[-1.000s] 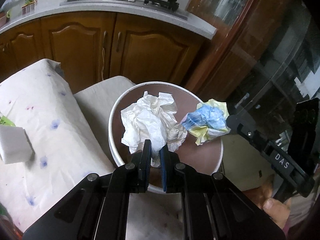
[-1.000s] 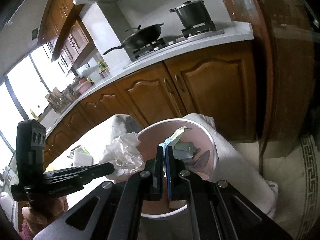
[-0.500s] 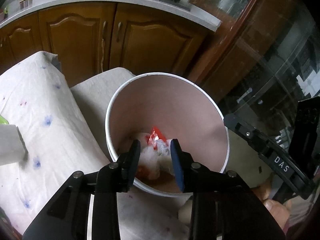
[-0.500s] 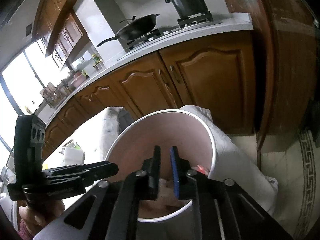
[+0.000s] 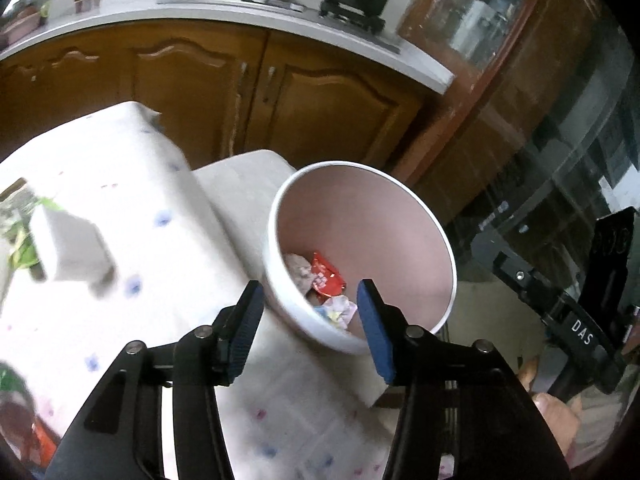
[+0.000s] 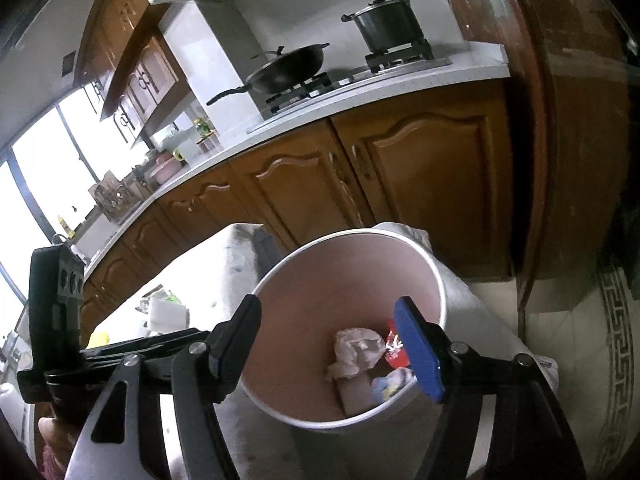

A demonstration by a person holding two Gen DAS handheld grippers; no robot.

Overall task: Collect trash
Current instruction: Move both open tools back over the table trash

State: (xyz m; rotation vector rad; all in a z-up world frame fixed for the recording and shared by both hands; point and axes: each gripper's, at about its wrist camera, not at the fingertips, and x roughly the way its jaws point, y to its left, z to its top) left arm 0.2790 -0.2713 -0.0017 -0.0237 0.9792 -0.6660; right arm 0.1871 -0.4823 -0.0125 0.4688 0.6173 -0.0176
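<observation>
A white bin with a pinkish inside stands beside the cloth-covered table. At its bottom lie crumpled white paper, a red wrapper and a blue-and-yellow paper ball. My left gripper hovers over the bin's near rim, its jaws opening with nothing between them. Above the bin's mouth my right gripper is also opening, and it holds nothing. The right gripper's body shows in the left wrist view, and the left one's body in the right wrist view.
The table carries a white tissue block and green packaging at the left. Brown kitchen cabinets with a wok and a pot on the stove lie behind. A glass-fronted cabinet stands at the right.
Both grippers went from shut on crumpled paper above the bin to open. The white paper and the blue-yellow ball now lie at the bin's bottom. The left gripper has shifted left, toward the table.
</observation>
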